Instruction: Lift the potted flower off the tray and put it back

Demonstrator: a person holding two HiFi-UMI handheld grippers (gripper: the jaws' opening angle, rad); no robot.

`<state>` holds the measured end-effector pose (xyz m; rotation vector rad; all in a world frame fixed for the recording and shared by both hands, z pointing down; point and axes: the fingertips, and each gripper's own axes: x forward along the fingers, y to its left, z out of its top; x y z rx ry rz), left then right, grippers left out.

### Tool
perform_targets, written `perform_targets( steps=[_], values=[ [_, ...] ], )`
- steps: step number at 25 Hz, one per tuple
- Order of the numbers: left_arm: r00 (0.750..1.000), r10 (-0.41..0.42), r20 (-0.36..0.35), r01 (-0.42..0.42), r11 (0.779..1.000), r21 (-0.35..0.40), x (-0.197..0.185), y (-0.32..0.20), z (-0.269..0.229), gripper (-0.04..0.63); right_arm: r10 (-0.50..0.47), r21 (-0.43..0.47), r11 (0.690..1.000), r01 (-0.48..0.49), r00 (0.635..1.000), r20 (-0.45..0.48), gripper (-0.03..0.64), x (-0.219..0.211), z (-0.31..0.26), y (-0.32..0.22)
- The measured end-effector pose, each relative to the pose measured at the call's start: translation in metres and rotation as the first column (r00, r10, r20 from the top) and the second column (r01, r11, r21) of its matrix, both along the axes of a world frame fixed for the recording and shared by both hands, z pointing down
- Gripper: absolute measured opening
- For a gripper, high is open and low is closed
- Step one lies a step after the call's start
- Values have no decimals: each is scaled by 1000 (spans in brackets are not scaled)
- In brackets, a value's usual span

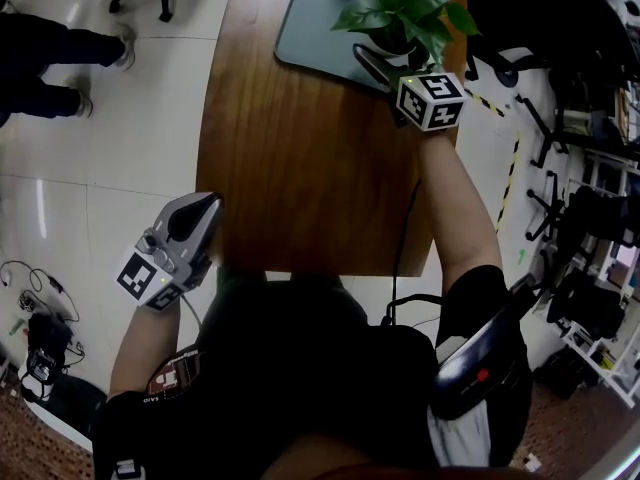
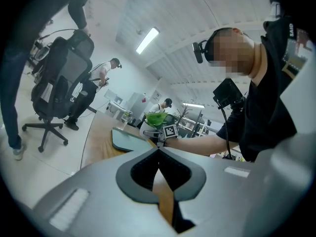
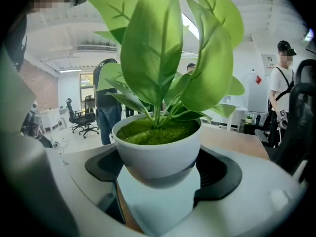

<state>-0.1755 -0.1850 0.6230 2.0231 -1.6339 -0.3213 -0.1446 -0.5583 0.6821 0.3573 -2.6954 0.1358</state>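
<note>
The only plain print is the black-and-white square markers on each cube, on the right one (image 1: pixel 432 100) and the left one (image 1: pixel 150 276). Small white lettering on the person's dark sleeve (image 1: pixel 150 400) is too small to read. So is a red sign (image 3: pixel 259 78) on the far wall in the right gripper view.

In the head view the potted flower (image 1: pixel 400 18) is at 1 o'clock on the wooden table (image 1: pixel 300 168), over the right end of the grey-blue tray (image 1: pixel 315 23). Only the right gripper view shows the grip. The right gripper (image 3: pixel 158 164) has its jaws spread wide, with the dark pads against both sides of the white pot. It also shows green moss in the pot and pale tray under the base; whether the base touches the tray cannot be told.

The left gripper (image 2: pixel 159 151) is off the table edge at 8 o'clock in the head view. Its own view shows its jaws closed tip to tip on nothing. That view alone shows a black office chair (image 2: pixel 59 78) at 9 o'clock. Only the head view shows the yellow-and-black floor tape (image 1: pixel 512 163) at 3 o'clock.
</note>
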Motion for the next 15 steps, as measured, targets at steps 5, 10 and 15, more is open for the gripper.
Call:
perform_targets(
  steps=[5, 10, 15],
  values=[
    [1000, -16, -14, 16, 1000, -27, -16, -2, 13, -2, 23, 18, 1000, -21, 992, -123, 468, -22, 46, -30],
    [1000, -17, -11, 17, 999, -47, -19, -2, 19, -2, 39, 0, 999, -40, 973, -226, 468, -14, 87, -38],
    [999, -33, -16, 33, 999, -43, -21, 0, 22, -2, 53, -67, 995, -68, 977, -206, 472, -6, 91, -36]
  ],
)
